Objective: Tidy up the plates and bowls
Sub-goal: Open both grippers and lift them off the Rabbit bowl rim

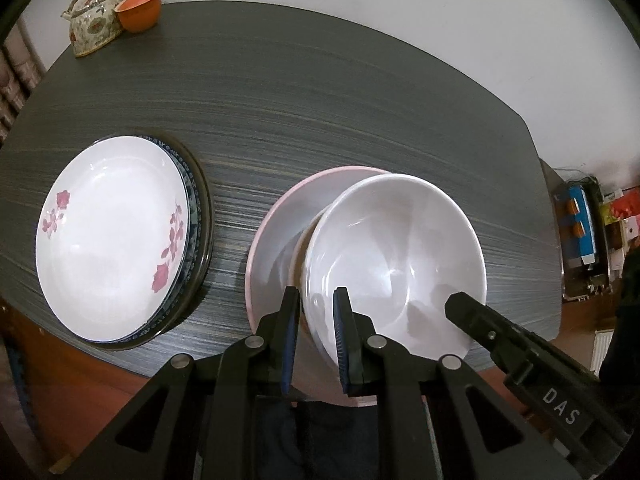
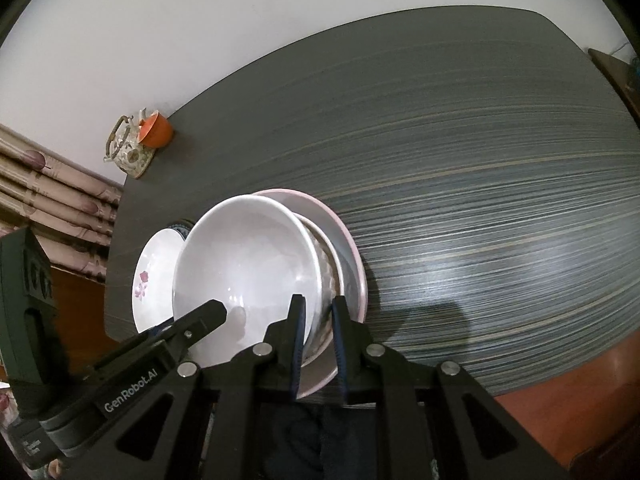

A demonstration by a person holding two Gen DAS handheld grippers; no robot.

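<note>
From the left wrist view, the left gripper (image 1: 318,300) has its fingers clamped on the near-left rim of a white bowl (image 1: 396,248), one finger outside the wall and one inside. The right gripper (image 1: 460,304) comes in from the lower right, its tip over the bowl's near-right rim. The bowl hangs tilted above a wider pink-rimmed bowl (image 1: 280,224) on the desk (image 1: 320,100), with what looks like a third bowl nested between them. To the left is a stack of plates (image 1: 112,240), the top one white with pink flowers. A teapot (image 1: 94,20) and an orange cup (image 1: 138,10) stand at the far corner.

From the right wrist view, the right gripper (image 2: 318,308) pinches the bowl's right rim (image 2: 312,264), fingers nearly together on the thin wall, and the left gripper (image 2: 216,312) reaches in from the lower left. The white bowl sits off-centre over the ones below, leaning toward the plates.

To do this well, I would level the bowl, centre it over the nest, lower both hands evenly, and let go only once it seats; releasing one side first could let it tip or slide.
</note>
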